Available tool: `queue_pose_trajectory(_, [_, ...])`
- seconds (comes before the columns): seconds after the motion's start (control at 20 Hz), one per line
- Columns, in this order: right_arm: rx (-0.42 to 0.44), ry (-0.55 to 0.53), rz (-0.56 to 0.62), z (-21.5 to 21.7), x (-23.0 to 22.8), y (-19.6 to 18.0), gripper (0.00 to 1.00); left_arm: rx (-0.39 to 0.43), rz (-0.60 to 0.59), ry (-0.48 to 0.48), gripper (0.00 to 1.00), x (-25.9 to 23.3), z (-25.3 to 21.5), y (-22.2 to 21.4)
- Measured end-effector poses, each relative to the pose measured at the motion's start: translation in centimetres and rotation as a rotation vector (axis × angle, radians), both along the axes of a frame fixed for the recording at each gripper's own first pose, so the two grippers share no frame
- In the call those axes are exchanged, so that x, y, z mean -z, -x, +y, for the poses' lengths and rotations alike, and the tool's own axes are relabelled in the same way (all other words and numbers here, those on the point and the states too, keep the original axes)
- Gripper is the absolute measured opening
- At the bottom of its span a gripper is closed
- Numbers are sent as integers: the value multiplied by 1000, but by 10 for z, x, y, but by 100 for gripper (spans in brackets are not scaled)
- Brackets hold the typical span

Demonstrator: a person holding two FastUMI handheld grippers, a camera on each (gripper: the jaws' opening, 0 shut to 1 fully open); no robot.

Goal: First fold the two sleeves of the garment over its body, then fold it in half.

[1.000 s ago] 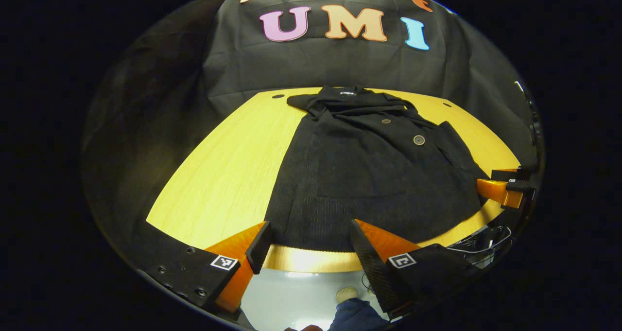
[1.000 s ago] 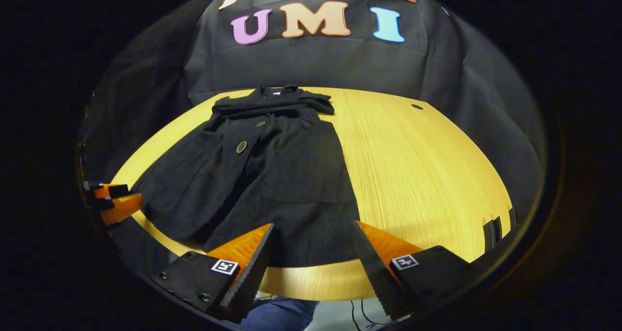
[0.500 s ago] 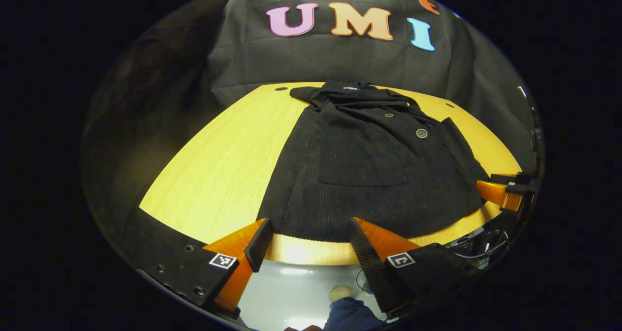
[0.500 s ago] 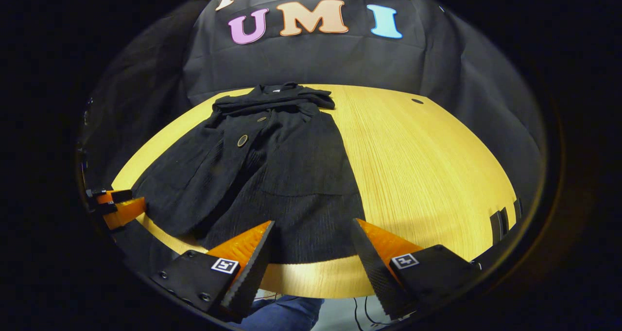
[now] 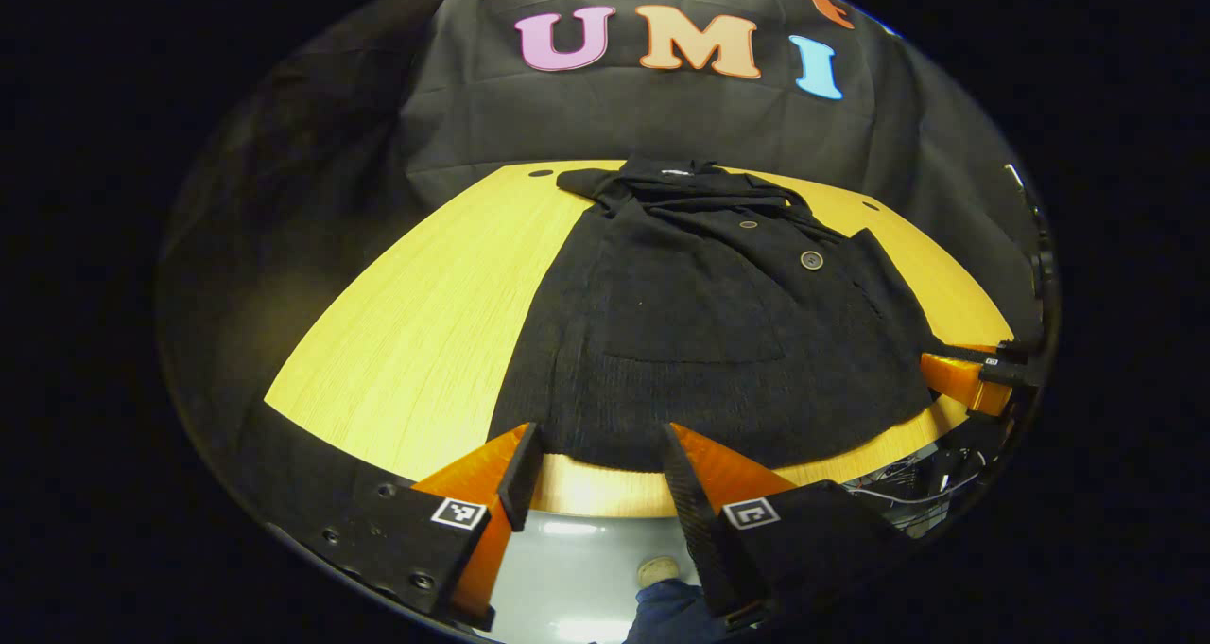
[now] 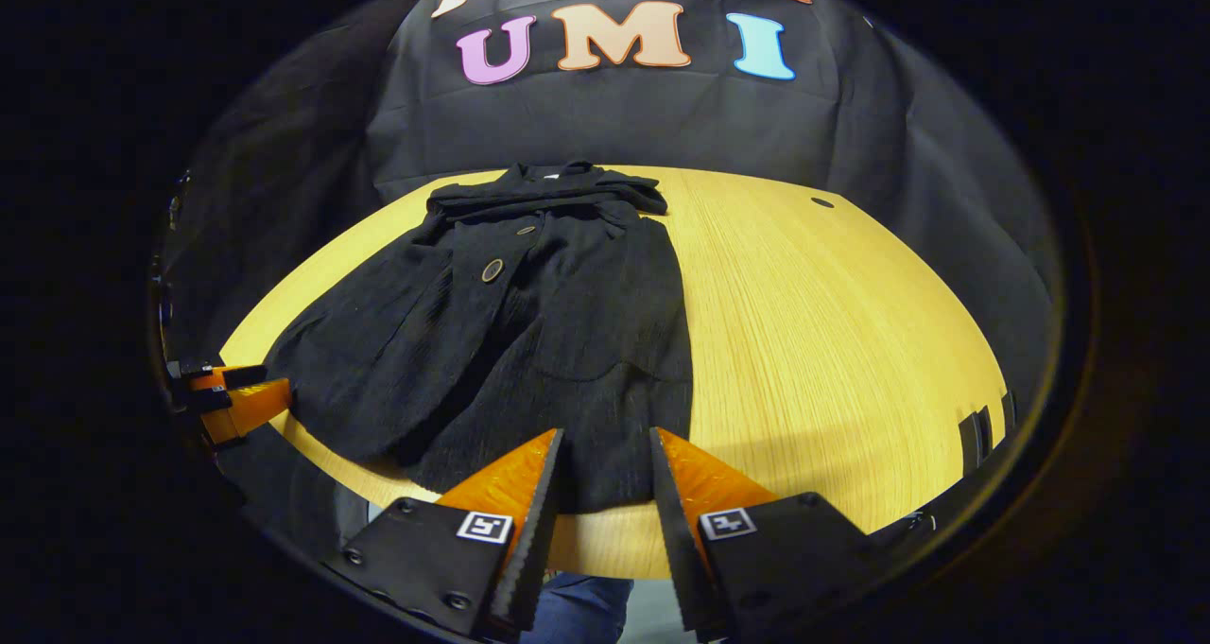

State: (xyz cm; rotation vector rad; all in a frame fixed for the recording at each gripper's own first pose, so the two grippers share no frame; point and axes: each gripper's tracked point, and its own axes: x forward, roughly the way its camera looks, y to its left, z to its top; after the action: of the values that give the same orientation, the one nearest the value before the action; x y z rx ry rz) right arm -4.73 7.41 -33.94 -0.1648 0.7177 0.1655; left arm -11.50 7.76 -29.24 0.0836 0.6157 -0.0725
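Note:
A black buttoned garment (image 5: pixel 700 322) lies flat on the yellow table (image 5: pixel 425 332), collar at the far side, hem at the near edge. Both sleeves lie folded over its body. In the left gripper view my left gripper (image 5: pixel 599 431) stands at the hem's left part, fingers partly apart with the hem edge between them. In the right gripper view my right gripper (image 6: pixel 605 433) sits over the garment (image 6: pixel 529 322) at the hem's right part, its fingers narrowed around the cloth with a gap still showing. Each gripper also shows far off in the other's view: the right gripper (image 5: pixel 964 379) and the left gripper (image 6: pixel 232 403).
The table's near edge runs just under both grippers. Below it are a pale floor, a person's shoe (image 5: pixel 659 568) and cables (image 5: pixel 931 478). Bare table (image 6: pixel 832 322) stretches right of the garment, with a small hole (image 6: pixel 822 202) near the back wall.
Both grippers' fingers have drawn closer together around the near hem, the right more than the left. The garment's lower right part has bunched slightly inward.

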Motion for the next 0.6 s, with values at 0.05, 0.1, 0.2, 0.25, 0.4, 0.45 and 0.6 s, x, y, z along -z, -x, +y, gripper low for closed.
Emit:
queue_pose_trajectory(0.05, [3, 0, 5, -1, 1, 0, 54, 14, 2, -1, 64, 0, -2, -1])
queue_pose_trajectory(0.1, [0, -4, 11, -1, 1, 0, 52, 34, 5, 1, 59, 0, -5, 2])
queue_pose_trajectory(0.2, [-9, -12, 16, 3, 1, 0, 45, 58, 19, 12, 42, 2, -11, -1])
queue_pose_trajectory(0.25, [-15, -6, 14, 2, 0, 1, 43, 68, 27, 24, 34, 1, -14, 0])
queue_pose_trajectory(0.4, [-37, -22, 13, 8, 1, 3, 43, 49, 30, 67, 8, 1, -18, 0])
queue_pose_trajectory(0.45, [-36, -24, 7, 7, 1, 2, 38, 42, 30, 71, 0, 0, -18, -1])
queue_pose_trajectory(0.6, [-50, -50, 31, 11, 2, 2, 20, 52, 37, 48, 0, 3, -21, 0])
